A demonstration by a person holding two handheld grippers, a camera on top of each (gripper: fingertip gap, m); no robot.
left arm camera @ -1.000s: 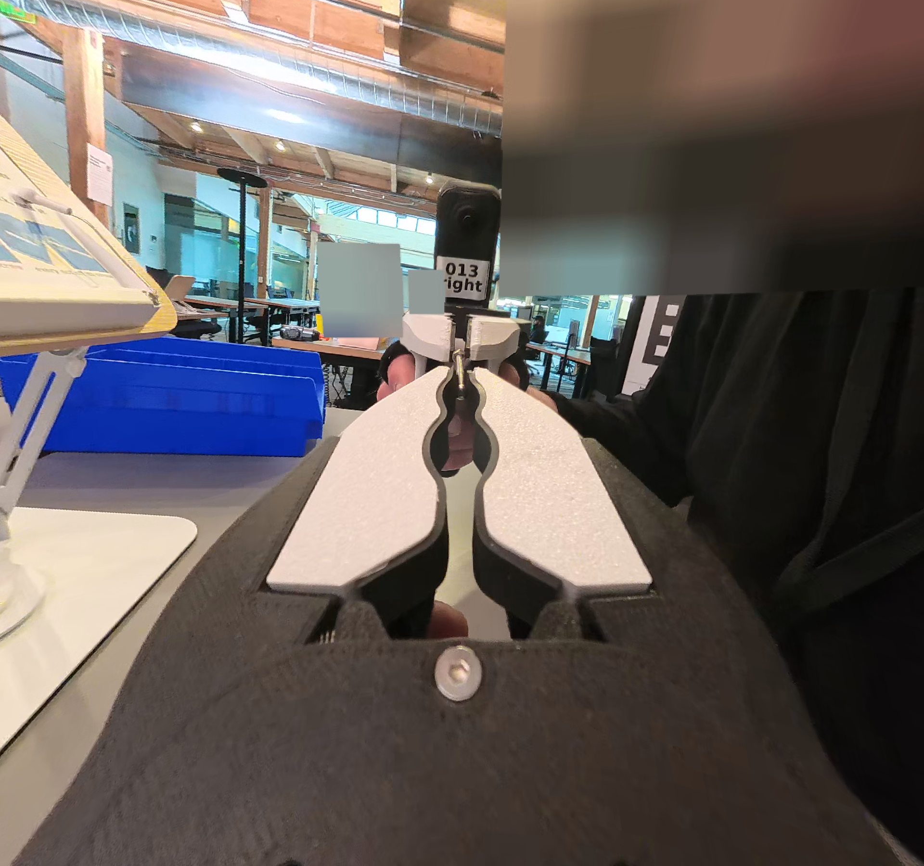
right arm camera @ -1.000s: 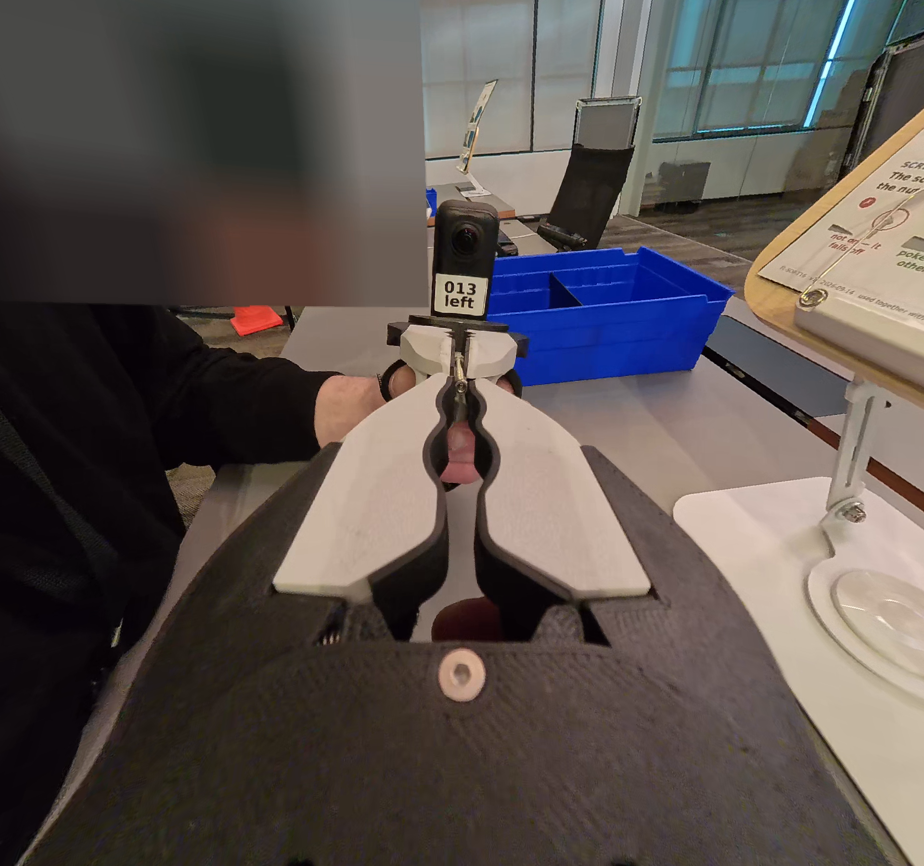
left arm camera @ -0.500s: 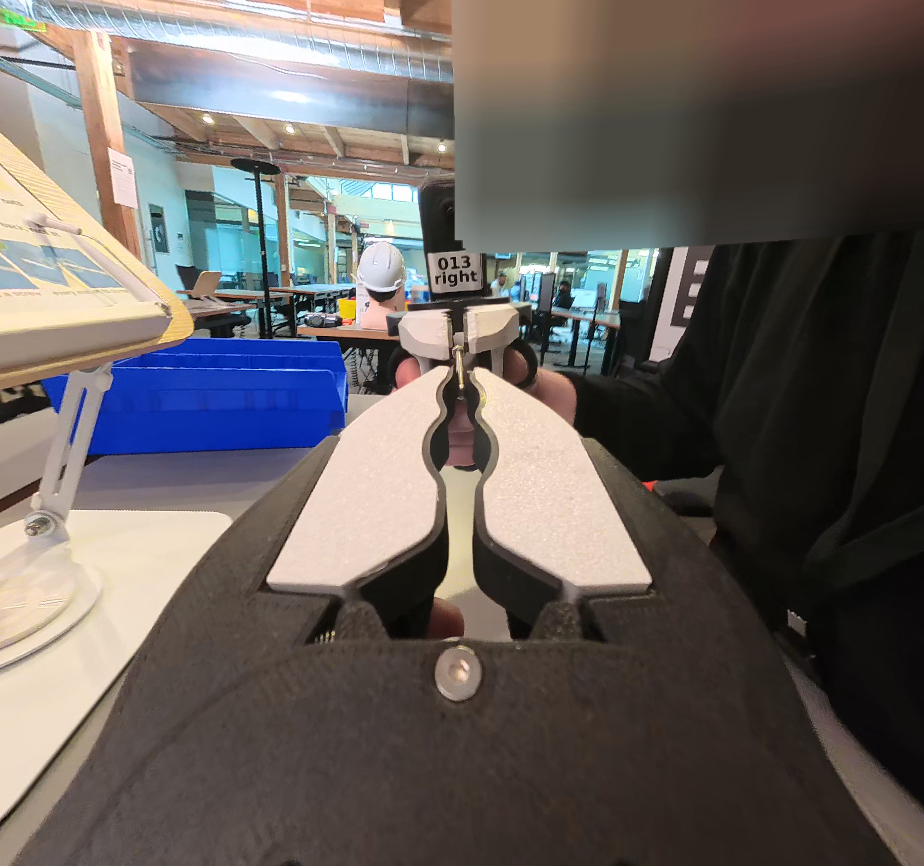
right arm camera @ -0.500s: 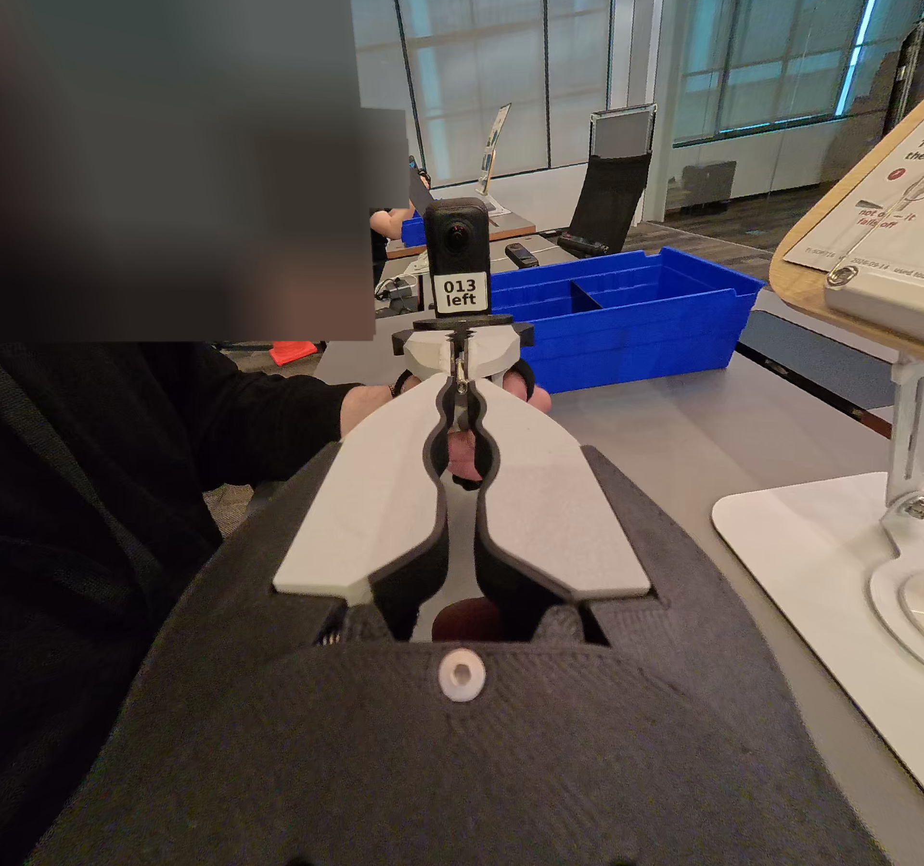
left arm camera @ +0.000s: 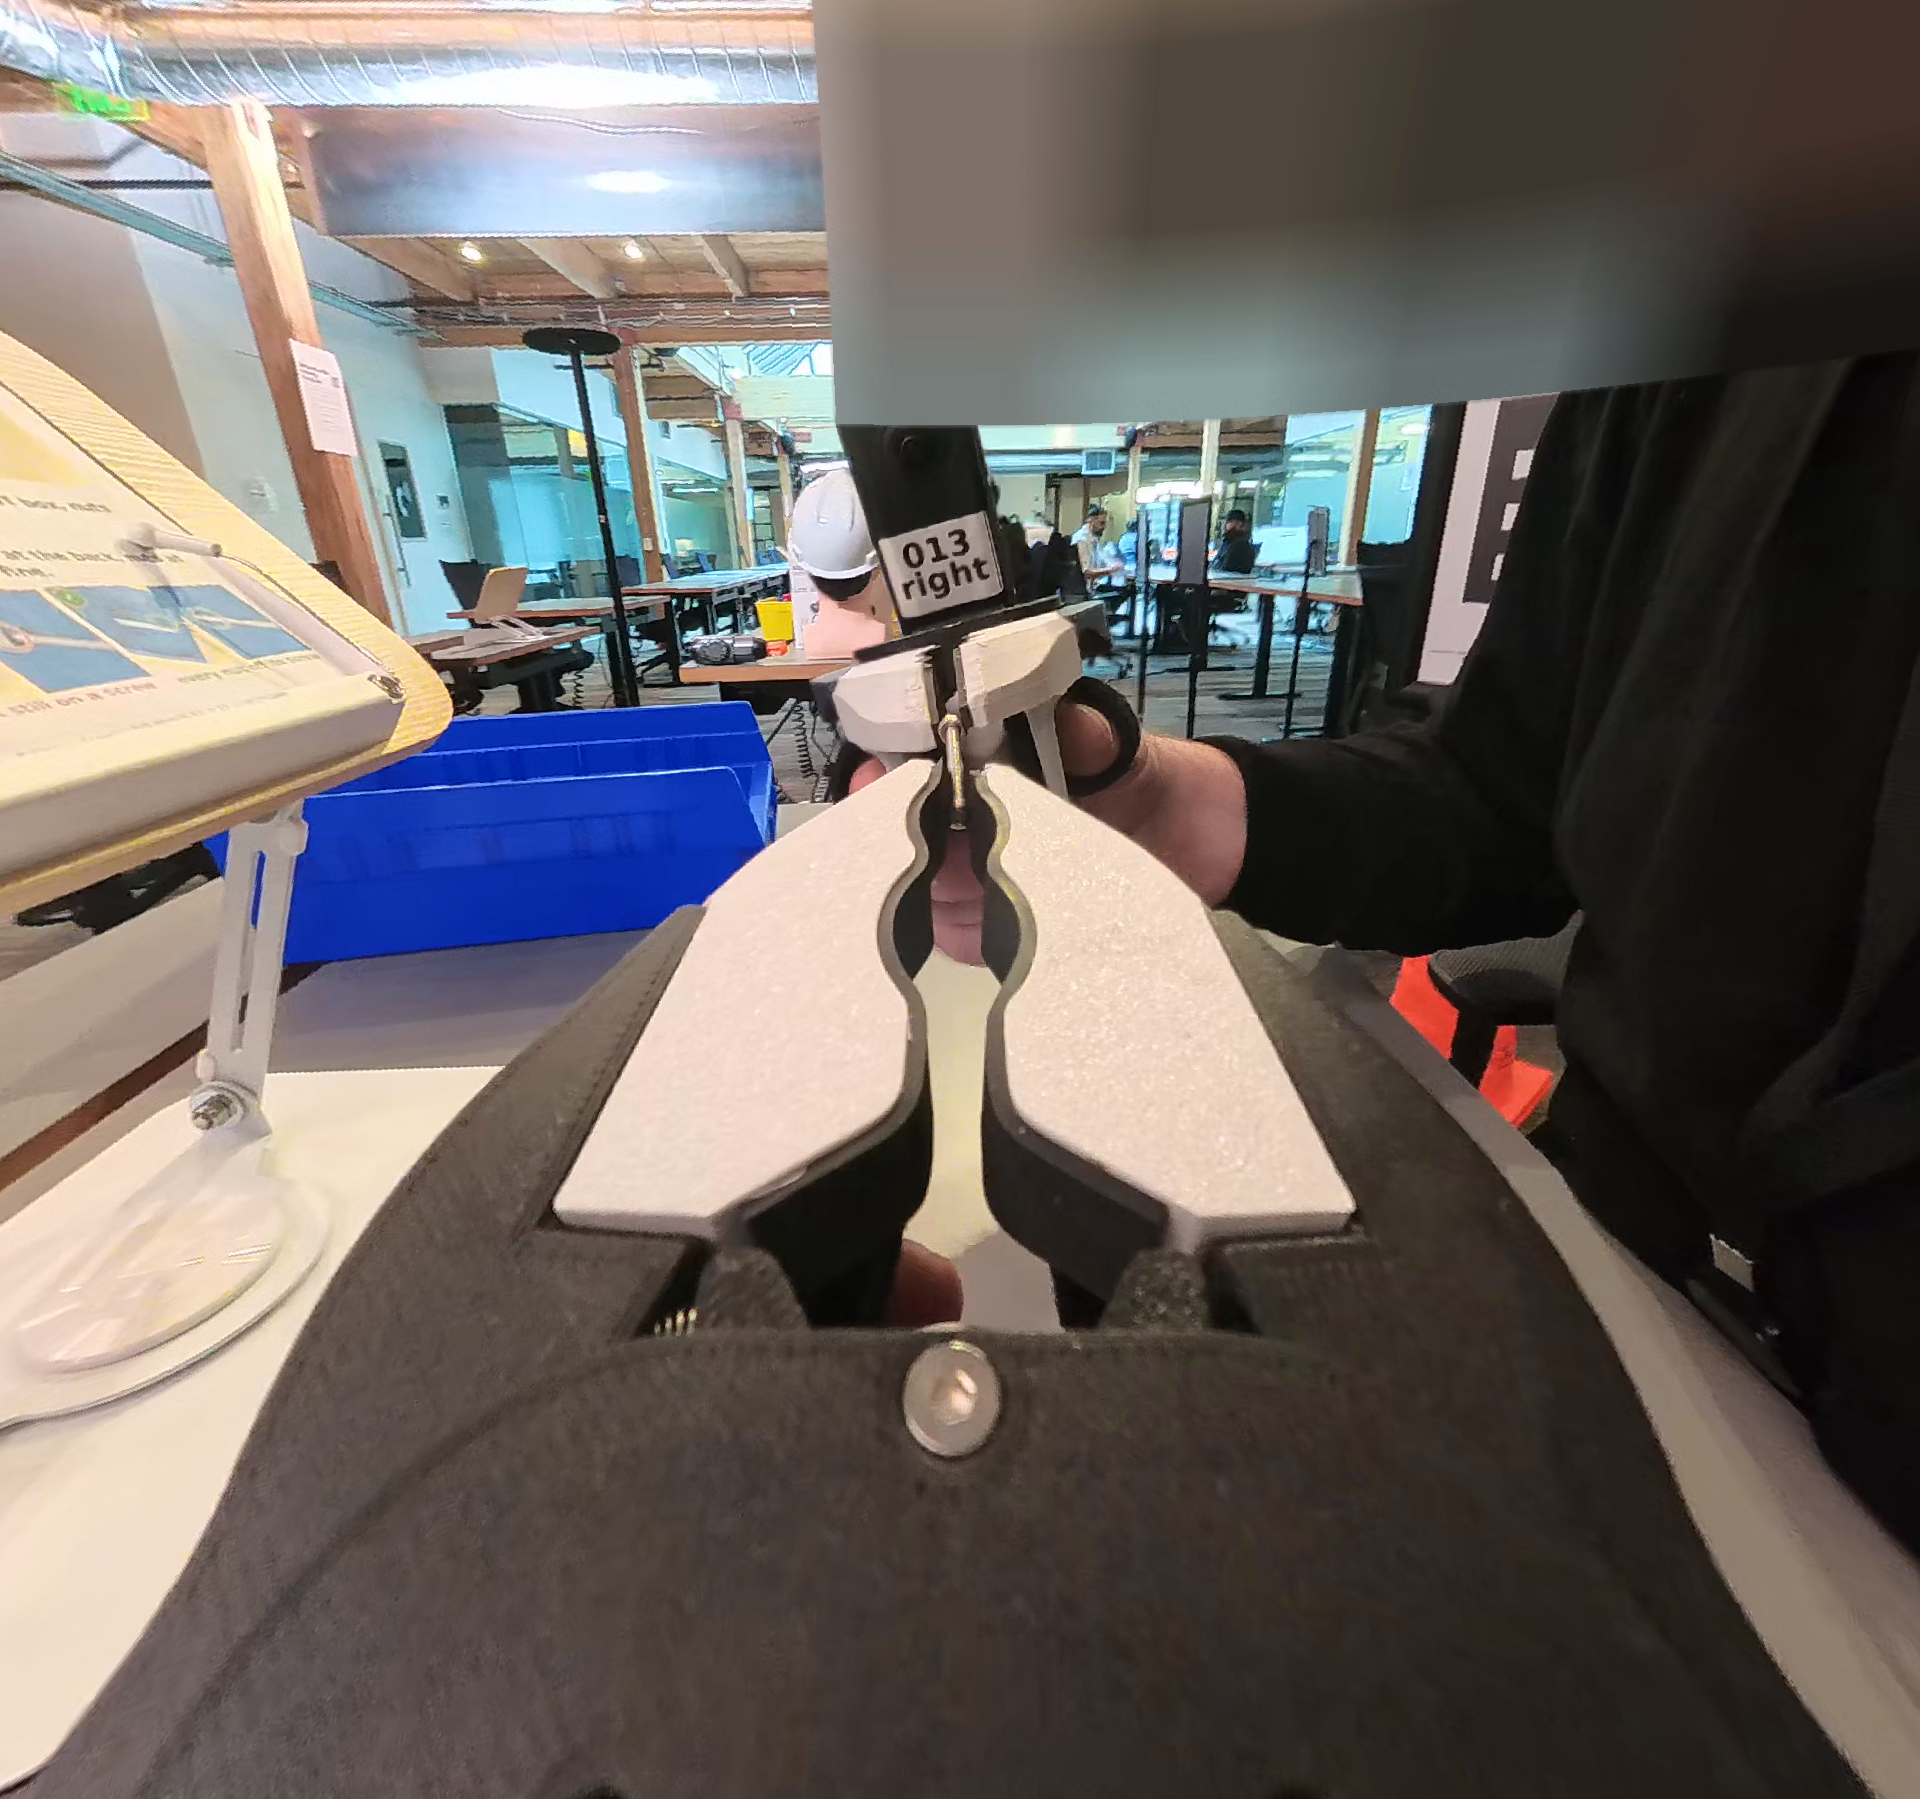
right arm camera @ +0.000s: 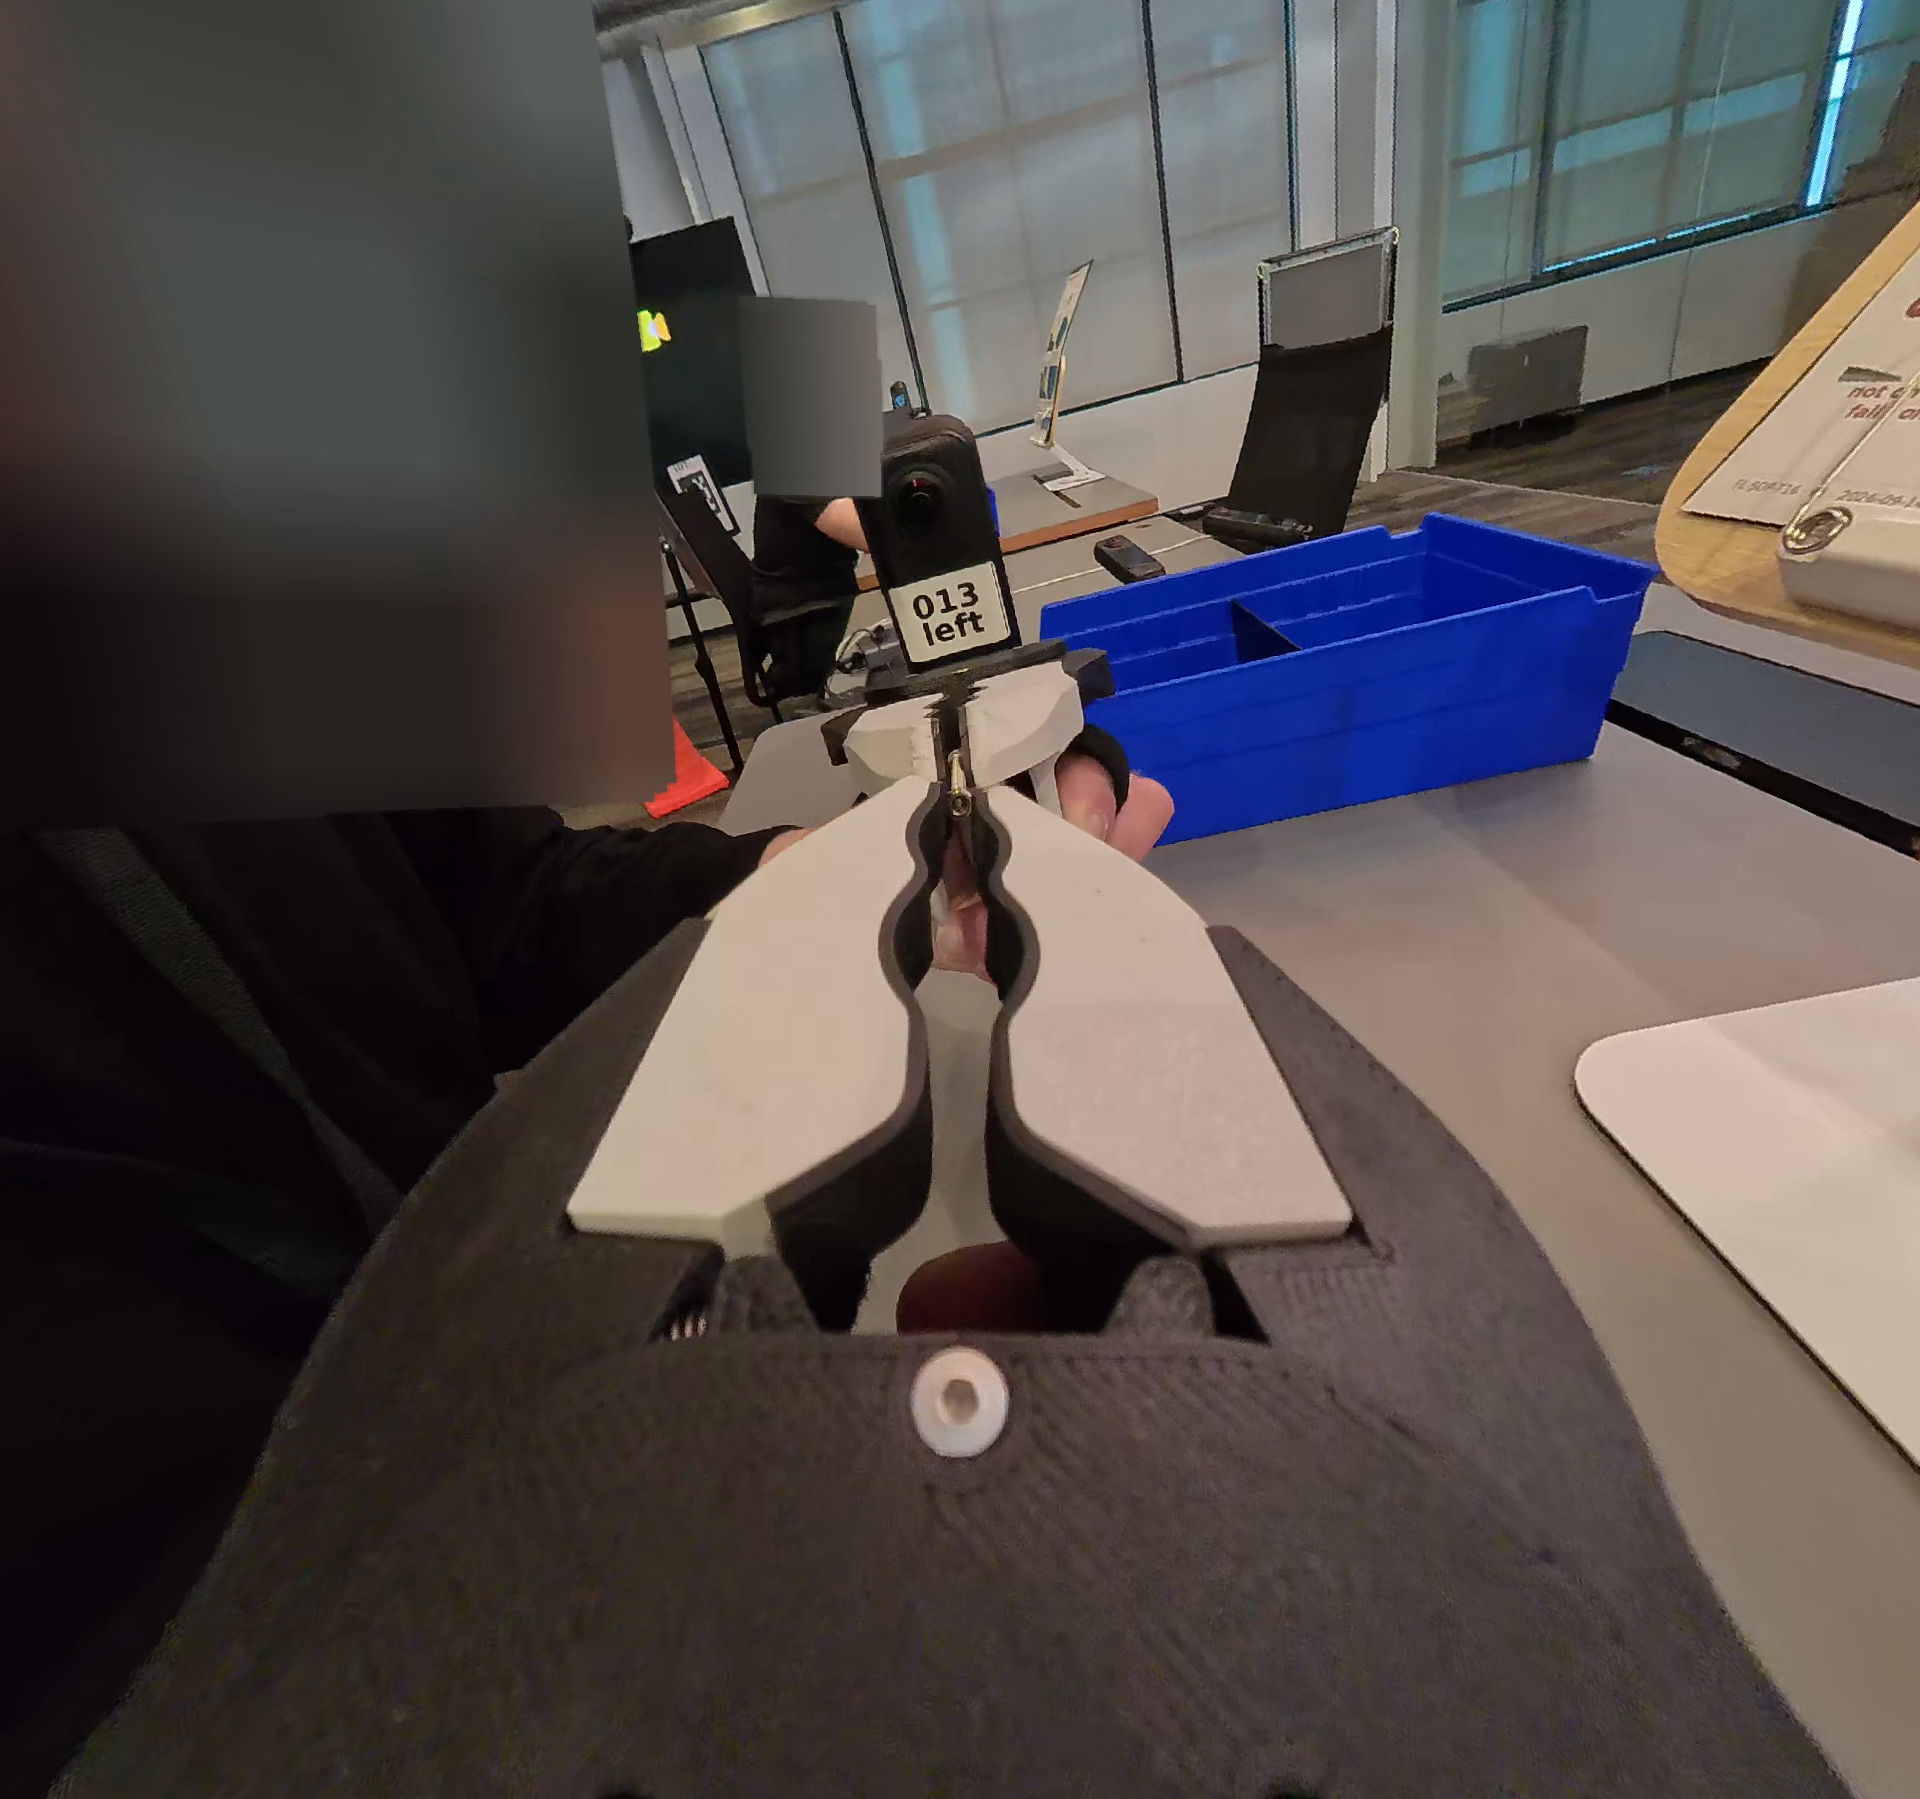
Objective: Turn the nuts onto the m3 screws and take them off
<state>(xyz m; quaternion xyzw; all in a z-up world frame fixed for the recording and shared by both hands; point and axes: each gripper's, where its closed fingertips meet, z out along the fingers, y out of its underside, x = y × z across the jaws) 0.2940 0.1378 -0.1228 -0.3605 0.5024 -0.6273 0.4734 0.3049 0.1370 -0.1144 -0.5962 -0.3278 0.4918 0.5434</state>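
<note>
Where the two grippers meet tip to tip at frame centre, the left gripper (left arm camera: pixel 954 793) is clenched on the small metal screw (left arm camera: pixel 952 764); the right gripper (right arm camera: pixel 956 799) is pinched onto the same piece from the opposite end, at the brass-coloured nut (right arm camera: pixel 954 781); which part each tip contacts cannot be resolved; the blue bin (right arm camera: pixel 1351 648) stands on the grey table (right arm camera: pixel 1403 918) at right of centre.

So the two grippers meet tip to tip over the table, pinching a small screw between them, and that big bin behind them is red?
Not quite: the bin is blue, as the right wrist view shows. The rest holds: the left gripper and right gripper meet tip to tip on the small screw.
</note>
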